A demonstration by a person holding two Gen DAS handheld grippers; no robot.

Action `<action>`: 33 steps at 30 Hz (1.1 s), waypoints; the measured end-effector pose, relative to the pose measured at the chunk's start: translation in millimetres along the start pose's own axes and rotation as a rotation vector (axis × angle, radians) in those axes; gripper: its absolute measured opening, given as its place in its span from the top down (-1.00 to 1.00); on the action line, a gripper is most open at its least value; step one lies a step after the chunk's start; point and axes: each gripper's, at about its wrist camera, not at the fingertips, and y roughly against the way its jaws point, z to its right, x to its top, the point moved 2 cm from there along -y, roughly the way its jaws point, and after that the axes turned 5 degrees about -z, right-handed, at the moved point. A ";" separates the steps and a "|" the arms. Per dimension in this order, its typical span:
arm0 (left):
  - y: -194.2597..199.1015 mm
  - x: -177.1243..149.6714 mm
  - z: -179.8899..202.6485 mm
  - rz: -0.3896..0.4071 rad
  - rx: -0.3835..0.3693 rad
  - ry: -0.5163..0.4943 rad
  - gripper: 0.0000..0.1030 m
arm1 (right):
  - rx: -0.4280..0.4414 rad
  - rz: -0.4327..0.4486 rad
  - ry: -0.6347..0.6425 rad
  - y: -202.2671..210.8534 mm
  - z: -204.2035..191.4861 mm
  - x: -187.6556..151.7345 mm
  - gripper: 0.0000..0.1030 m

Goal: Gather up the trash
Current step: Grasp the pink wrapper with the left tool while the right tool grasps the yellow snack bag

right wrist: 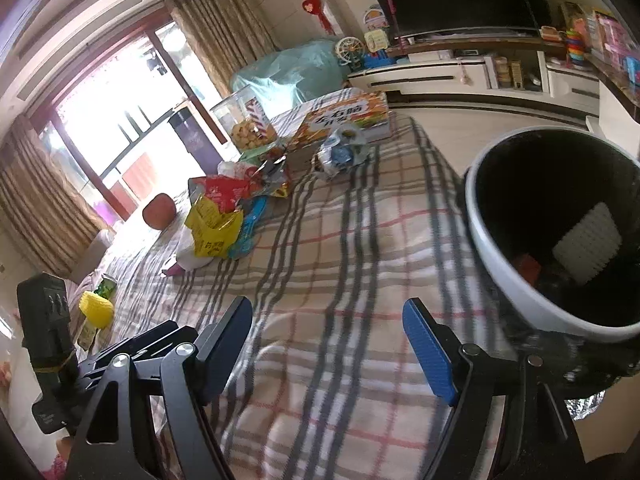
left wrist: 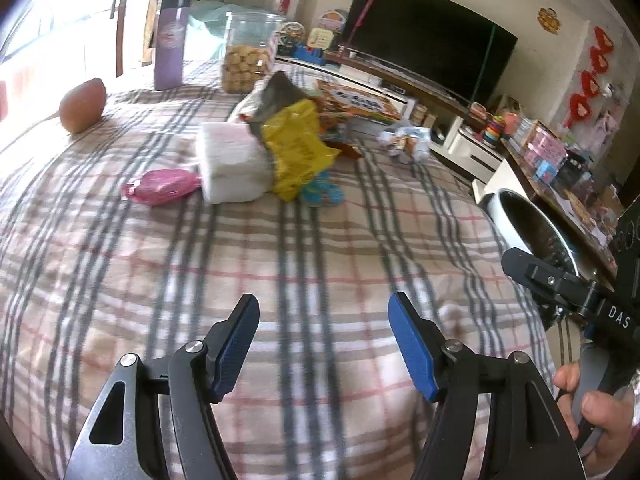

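Note:
A heap of wrappers lies at the far middle of the plaid-covered table (left wrist: pixel 320 264): a yellow bag (left wrist: pixel 296 152), a pink packet (left wrist: pixel 160 186), a blue wrapper (left wrist: pixel 320 194) and a crumpled clear wrapper (left wrist: pixel 406 138). My left gripper (left wrist: pixel 322 308) is open and empty over bare cloth, well short of the heap. My right gripper (right wrist: pixel 326 312) is also open and empty. Just to its right stands the white trash bin (right wrist: pixel 496 264), with a white piece (right wrist: pixel 584 244) and a red scrap (right wrist: pixel 528 266) inside. From the right wrist, the yellow bag (right wrist: pixel 214 228) and a red wrapper (right wrist: pixel 224 192) lie far ahead to the left.
A white tissue pack (left wrist: pixel 232 164) leans against the heap. Behind it stand a purple tumbler (left wrist: pixel 170 40), a clear cookie jar (left wrist: pixel 248 52) and a colourful box (right wrist: pixel 348 116). A brown ball (left wrist: pixel 82 106) rests at far left. A yellow roll (right wrist: pixel 96 308) lies near the left edge.

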 end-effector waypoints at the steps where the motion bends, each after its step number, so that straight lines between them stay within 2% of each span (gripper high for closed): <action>1: -1.9 1.9 0.3 0.000 0.005 0.003 -0.30 | 0.001 -0.001 0.004 -2.1 -2.3 0.6 -0.54; 10: -1.7 9.4 -27.4 0.001 0.054 0.024 -0.30 | 0.011 -0.011 0.011 -21.7 -15.5 10.3 -0.54; 19: -4.3 28.3 -58.9 0.011 0.102 0.009 -0.32 | 0.068 -0.031 0.054 -44.9 -52.0 17.8 -0.54; 22: -6.7 37.5 -67.0 0.008 0.117 -0.025 -0.41 | 0.089 -0.035 0.069 -53.4 -64.3 21.7 -0.54; 31: -35.4 74.0 -89.0 -0.034 0.110 -0.171 -0.43 | 0.146 -0.059 0.077 -88.4 -88.9 38.5 -0.52; 33: -45.3 80.6 -91.6 -0.051 0.085 -0.203 -0.43 | 0.167 -0.067 0.070 -96.4 -92.7 42.6 -0.52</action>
